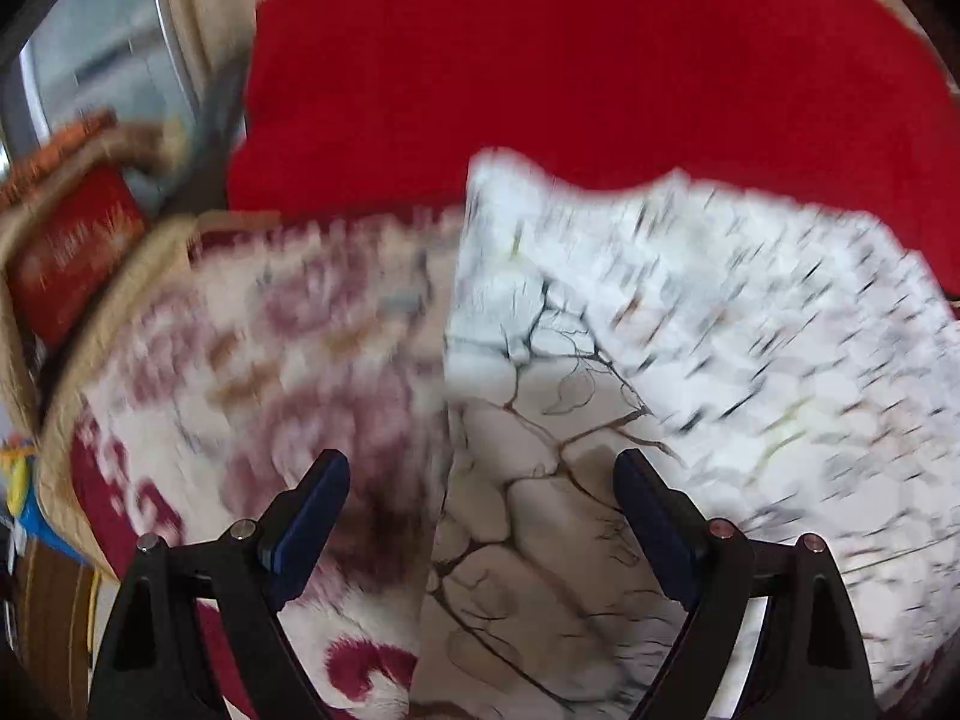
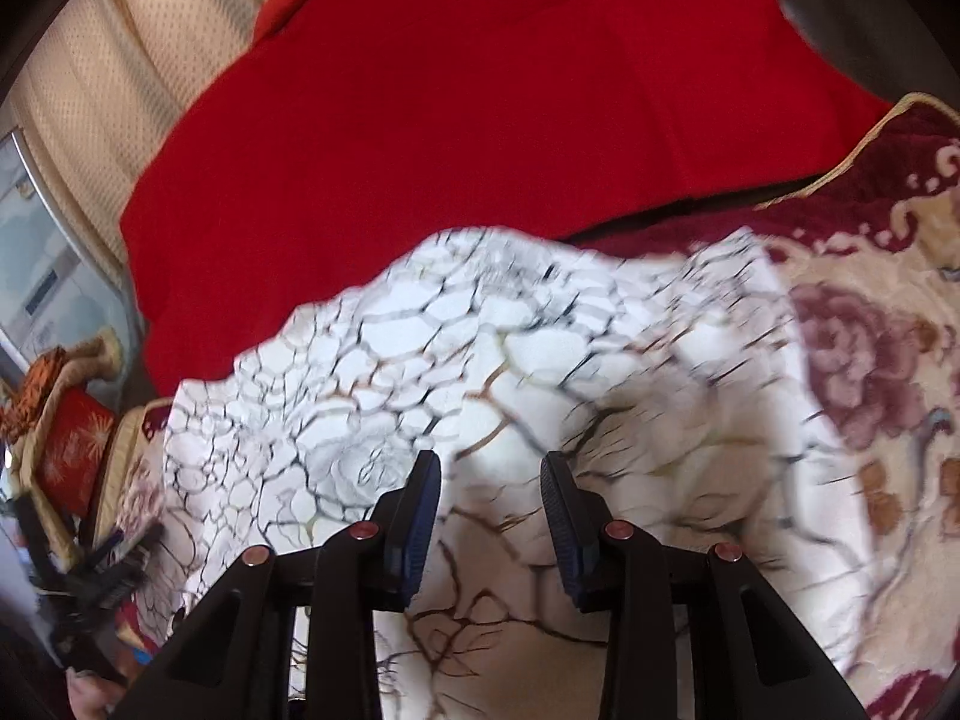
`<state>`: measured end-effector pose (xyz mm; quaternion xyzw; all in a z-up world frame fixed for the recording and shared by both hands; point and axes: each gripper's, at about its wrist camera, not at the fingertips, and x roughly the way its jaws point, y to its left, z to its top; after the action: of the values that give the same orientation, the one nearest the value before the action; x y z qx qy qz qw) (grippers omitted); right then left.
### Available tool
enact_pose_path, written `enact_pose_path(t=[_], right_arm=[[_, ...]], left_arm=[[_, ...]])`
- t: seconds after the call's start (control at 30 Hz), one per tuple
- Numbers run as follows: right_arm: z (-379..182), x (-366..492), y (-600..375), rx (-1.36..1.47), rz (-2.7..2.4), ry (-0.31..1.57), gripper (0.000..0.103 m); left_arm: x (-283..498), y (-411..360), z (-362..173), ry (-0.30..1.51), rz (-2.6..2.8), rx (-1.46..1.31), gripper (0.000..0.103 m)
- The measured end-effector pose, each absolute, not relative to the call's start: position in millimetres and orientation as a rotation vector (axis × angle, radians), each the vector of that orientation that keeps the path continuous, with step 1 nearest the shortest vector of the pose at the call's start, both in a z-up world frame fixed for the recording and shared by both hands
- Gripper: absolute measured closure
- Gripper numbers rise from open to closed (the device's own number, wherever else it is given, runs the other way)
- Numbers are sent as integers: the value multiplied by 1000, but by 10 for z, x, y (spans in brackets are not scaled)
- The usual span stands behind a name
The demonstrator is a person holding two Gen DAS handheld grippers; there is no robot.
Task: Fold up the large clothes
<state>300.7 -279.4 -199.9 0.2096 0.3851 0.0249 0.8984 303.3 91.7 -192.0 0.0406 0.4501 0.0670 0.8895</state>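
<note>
A large white garment with a dark and brown cracked-line print lies spread on a floral blanket; it also shows in the right wrist view. My left gripper is open and empty, just above the garment's left edge. My right gripper is open and empty, over the garment's near part. The left gripper also shows at the lower left of the right wrist view, blurred. Both views are motion-blurred.
A cream and maroon floral blanket covers the bed under the garment, also in the right wrist view. A red cover lies behind, also in the right wrist view. A red cushion sits at far left by a window.
</note>
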Motion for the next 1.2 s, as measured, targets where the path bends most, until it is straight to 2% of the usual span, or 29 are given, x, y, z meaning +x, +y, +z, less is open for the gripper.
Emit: enact_pose_path(t=[0.2,0.37,0.57,0.73,1.03,1.1,1.2], right_arm=[[-2220,3080,-2912,412,44,920,64],[-2031,2901,-2908,395,77,838,64],[-1837,2745,-2885,363,105,726,64],[-2225,2953,-2907,378,62,928,64],[-2145,2930,-2908,371,50,919,63],[-2162,2967,-2863,379,60,918,57],[-2191,3013,-2800,359,73,916,56]], left_arm=[[3024,1192,-1968,982,98,-93,12],[2721,1431,-1603,867,115,-181,12],[2178,1708,-1407,753,130,-325,12],[1834,1658,-1566,770,30,-414,12],[1793,1311,-2174,960,-214,-810,12],[1798,1303,-2265,960,-206,-943,12],[1874,1333,-2256,877,-159,-1035,11]])
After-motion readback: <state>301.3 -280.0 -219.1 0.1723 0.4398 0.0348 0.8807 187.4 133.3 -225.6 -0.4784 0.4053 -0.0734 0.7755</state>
